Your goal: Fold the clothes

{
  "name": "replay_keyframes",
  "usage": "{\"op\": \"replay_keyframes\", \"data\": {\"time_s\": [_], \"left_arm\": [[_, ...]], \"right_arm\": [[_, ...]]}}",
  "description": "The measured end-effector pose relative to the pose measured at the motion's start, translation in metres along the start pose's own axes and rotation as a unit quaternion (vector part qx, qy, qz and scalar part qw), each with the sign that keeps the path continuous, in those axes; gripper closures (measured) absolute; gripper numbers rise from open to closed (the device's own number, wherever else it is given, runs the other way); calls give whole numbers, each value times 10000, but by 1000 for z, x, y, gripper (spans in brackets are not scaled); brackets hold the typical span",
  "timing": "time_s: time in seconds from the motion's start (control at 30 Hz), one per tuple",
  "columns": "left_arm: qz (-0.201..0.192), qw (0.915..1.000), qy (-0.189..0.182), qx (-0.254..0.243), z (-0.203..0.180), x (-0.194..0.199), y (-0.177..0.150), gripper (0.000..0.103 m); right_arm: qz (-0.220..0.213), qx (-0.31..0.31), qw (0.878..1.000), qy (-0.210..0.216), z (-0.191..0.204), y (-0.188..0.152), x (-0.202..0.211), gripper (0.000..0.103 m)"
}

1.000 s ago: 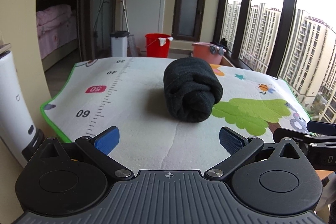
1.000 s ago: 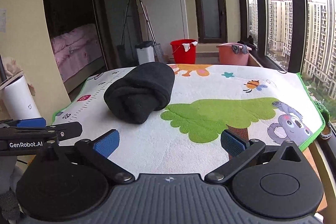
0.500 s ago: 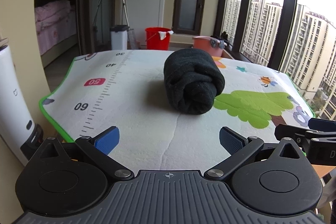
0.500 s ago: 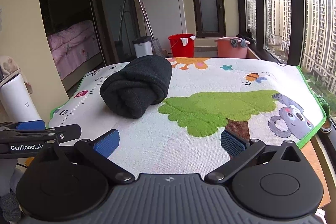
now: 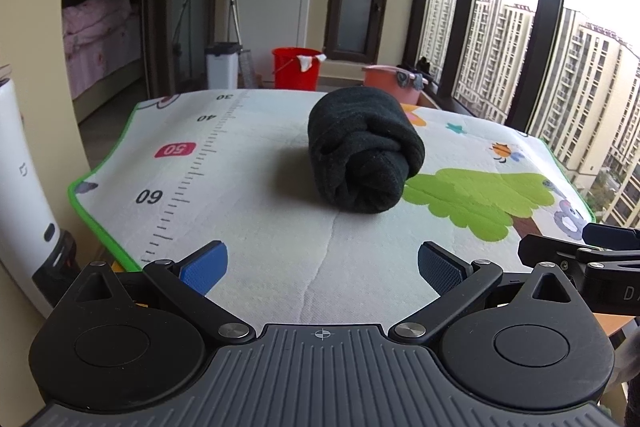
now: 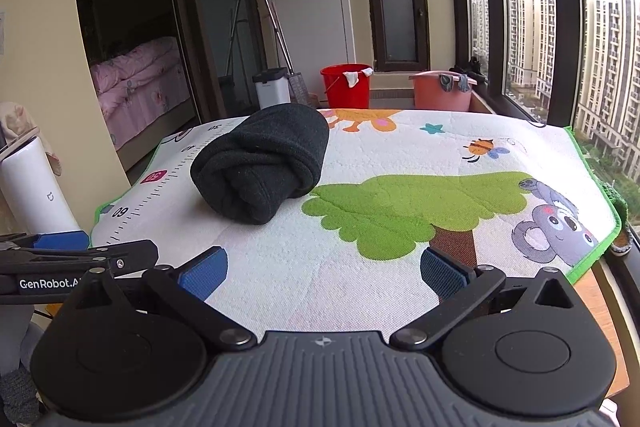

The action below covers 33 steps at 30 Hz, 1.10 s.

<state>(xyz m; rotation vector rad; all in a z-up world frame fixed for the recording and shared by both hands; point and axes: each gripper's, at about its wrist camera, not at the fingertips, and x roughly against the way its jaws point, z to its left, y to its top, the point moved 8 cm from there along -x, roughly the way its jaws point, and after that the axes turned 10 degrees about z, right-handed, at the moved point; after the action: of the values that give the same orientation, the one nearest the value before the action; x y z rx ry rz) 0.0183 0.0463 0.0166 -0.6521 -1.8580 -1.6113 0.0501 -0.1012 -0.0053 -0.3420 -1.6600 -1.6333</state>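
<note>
Left wrist view. Left gripper [image 5: 322, 265]: fingers [image 5: 204, 267] spread wide apart, blue pads, holding nothing, above the near edge of the play mat [image 5: 256, 195]. Black rolled garment [image 5: 362, 151]: lies on the mat's middle, well ahead of the fingers, rolled end facing the camera, beside the printed green tree. Mat: white, green border, printed ruler scale along its left. Right gripper [image 5: 584, 251]: seen at the right edge. White cylindrical appliance [image 5: 24, 187]: stands left of the mat.

Right wrist view. Right gripper [image 6: 323, 271]: fingers [image 6: 444, 275] wide apart, empty. Garment [image 6: 262, 161]: ahead and left, touching nothing but the mat [image 6: 360, 267]. Red bucket [image 6: 346, 87] and pink basin [image 6: 442, 89]: on the floor beyond.
</note>
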Motion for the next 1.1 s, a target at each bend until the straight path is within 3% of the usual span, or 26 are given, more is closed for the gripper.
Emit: {"op": "replay_keyframes", "data": {"time_s": [1.1], "left_arm": [[76,9998,-178,34,-1,-10,1,0]], "right_arm": [[-87,11,9999,117,2,1,-2,0]]}}
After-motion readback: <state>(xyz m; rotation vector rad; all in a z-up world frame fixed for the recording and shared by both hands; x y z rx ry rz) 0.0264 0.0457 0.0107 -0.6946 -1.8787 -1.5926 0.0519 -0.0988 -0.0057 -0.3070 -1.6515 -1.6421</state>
